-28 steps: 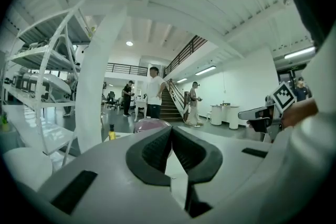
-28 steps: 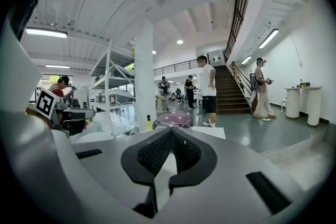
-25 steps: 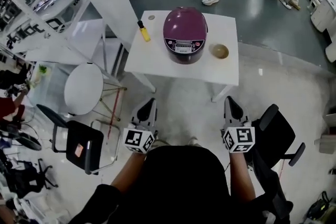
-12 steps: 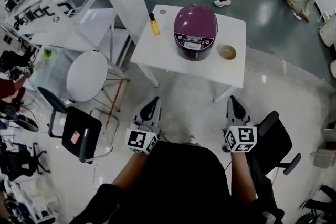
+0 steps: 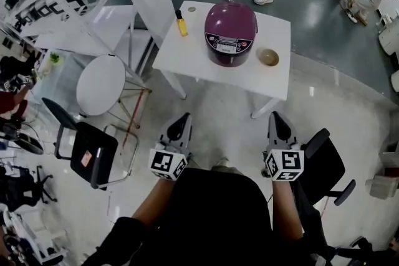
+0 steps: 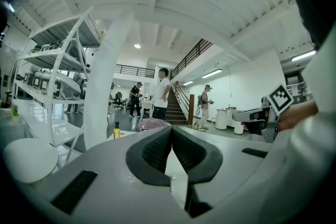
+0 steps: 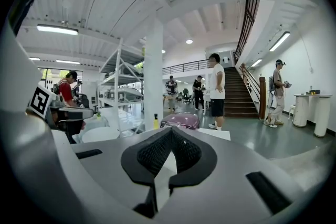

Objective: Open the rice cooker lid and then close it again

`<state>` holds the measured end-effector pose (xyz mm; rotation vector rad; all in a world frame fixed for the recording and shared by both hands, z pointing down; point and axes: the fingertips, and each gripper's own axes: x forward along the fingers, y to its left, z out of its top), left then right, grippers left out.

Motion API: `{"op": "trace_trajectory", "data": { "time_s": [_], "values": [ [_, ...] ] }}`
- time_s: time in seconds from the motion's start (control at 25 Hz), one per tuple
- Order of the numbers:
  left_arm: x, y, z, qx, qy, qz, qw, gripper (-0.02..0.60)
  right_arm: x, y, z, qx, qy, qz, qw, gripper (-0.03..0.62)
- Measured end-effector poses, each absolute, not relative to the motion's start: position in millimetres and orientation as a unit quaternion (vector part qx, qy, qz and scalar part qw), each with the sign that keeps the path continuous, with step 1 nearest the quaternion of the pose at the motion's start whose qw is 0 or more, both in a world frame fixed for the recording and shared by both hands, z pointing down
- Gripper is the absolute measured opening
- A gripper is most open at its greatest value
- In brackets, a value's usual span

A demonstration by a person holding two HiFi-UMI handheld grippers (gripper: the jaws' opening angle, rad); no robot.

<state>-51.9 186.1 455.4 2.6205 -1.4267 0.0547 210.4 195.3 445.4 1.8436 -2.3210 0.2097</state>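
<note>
Rice cooker [image 5: 230,32] sits lid-down on the table [image 5: 184,58], well apart from the left gripper [image 5: 184,118] and right gripper [image 5: 274,116], both closed and empty. Only the approach seems under way; next likely calls for stepping closer and reaching the lid latch.

Scene is brightly and evenly lit from above by ceiling strip lamps [image 7: 58,29] and a round lamp [image 7: 189,41]. Shadows are kept soft and faint. Small glare spots are seen on the glossy floor [image 5: 324,28], and a pale sheen is seen on top of the cooker [image 5: 232,19]. Strong fisheye bending is shown in all views (the column [image 7: 153,60] is bowed). Corners of both gripper views are blacked out by vignette. Head view is rendered slightly soft, with detail lost toward the edges.
</note>
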Motion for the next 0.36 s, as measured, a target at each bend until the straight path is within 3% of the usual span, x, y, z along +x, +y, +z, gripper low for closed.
{"op": "trace_trajectory", "data": {
  "time_s": [0.36],
  "values": [
    [-48.2, 193.2, 468.4, 0.872, -0.479, 0.035, 0.094, 0.003, 209.7, 205.8, 447.4, 0.608, -0.785, 0.071, 0.093, -0.002]
  ]
}}
